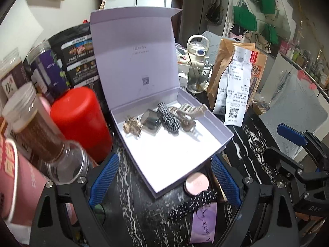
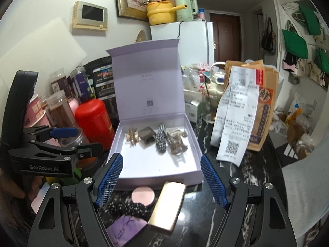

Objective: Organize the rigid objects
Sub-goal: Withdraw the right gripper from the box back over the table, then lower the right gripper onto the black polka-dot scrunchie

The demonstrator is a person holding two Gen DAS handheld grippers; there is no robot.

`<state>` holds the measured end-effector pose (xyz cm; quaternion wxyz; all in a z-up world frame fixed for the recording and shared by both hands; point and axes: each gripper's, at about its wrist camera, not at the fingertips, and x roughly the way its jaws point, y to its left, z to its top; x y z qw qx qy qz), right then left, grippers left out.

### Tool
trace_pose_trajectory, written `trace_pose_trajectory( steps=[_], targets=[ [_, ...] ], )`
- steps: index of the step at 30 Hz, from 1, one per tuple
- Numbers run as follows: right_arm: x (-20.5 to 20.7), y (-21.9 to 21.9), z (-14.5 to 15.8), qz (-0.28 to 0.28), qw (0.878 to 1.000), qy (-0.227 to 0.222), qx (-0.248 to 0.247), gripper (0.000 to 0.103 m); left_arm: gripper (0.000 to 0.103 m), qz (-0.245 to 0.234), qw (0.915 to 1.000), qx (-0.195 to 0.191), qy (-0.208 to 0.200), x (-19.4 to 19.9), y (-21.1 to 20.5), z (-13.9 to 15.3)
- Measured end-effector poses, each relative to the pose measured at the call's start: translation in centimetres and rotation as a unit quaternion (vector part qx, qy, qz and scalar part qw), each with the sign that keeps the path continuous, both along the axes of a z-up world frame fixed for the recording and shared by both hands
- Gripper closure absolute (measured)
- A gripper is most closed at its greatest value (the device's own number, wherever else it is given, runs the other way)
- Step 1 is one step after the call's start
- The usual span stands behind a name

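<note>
On the black marble tabletop (image 2: 257, 177) an open lilac box (image 2: 158, 170) holds four hair clips (image 2: 160, 140) along its back wall. Just before its front edge lie a gold case (image 2: 167, 203), a round pink compact (image 2: 143, 194), a dotted hair tie (image 2: 127, 206) and a purple card (image 2: 125, 231). The left tool (image 1: 164, 179) and the right tool (image 2: 161, 178) hover released, empty. Likely next: grasp one loose piece and box it.

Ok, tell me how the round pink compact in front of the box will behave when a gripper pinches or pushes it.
The round pink compact looks like a flat, rigid disc, so it probably won't flex. Its smooth curved rim may slip between the pads. It lies low on the marble tabletop, touching the gold case, so a push would likely slide it, not roll it.
</note>
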<state>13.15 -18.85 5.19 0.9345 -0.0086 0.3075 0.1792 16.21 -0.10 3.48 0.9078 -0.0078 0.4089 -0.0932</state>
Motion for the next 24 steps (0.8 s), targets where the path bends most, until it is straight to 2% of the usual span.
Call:
trace_pose_trajectory(
  steps=[10, 24],
  targets=[
    [-1.4, 1.4, -3.2, 0.033, 0.999, 0.015, -0.004, 0.024, 0.011, 0.008, 0.9997, -0.009, 0.023, -2.1, 1.1, -2.3],
    [-1.0, 3.8, -8.0, 0.092, 0.994, 0.055, -0.023, 0.024, 0.011, 0.030, 0.9981, -0.015, 0.052, -4.0, 3.1, -5.0]
  ],
)
